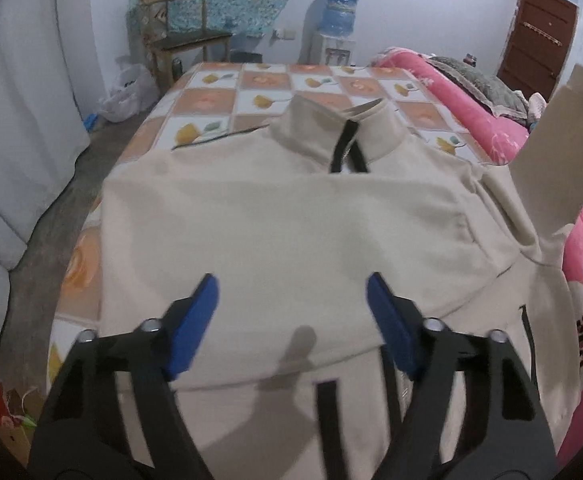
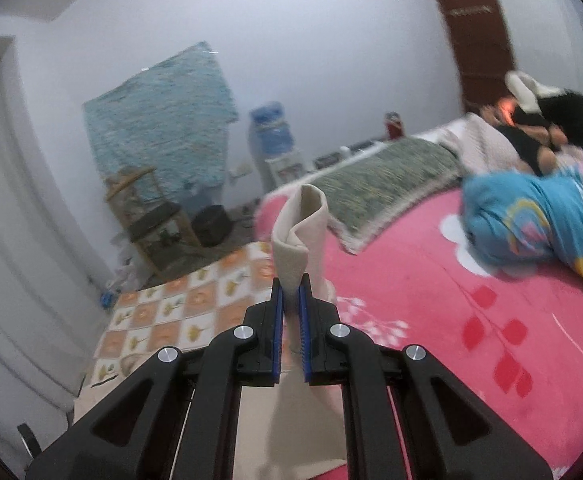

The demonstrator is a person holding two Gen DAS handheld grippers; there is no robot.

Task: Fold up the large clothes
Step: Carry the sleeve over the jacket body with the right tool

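Blue pads of the left claw (image 1: 291, 322) stand apart, empty, above the jacket (image 1: 275, 232) on the bed (image 1: 219, 92). Right claw (image 2: 290, 312) pinches its sleeve (image 2: 301, 236), lifted; next, lay it across the body.

garment: beige zip-collar top (image 1: 291, 216), black zipper tape
pose: spread flat on the checked bedspread (image 1: 219, 96), collar at far end
sleeve (image 2: 301, 236): 1 raised off the bed at the right side, end curled over
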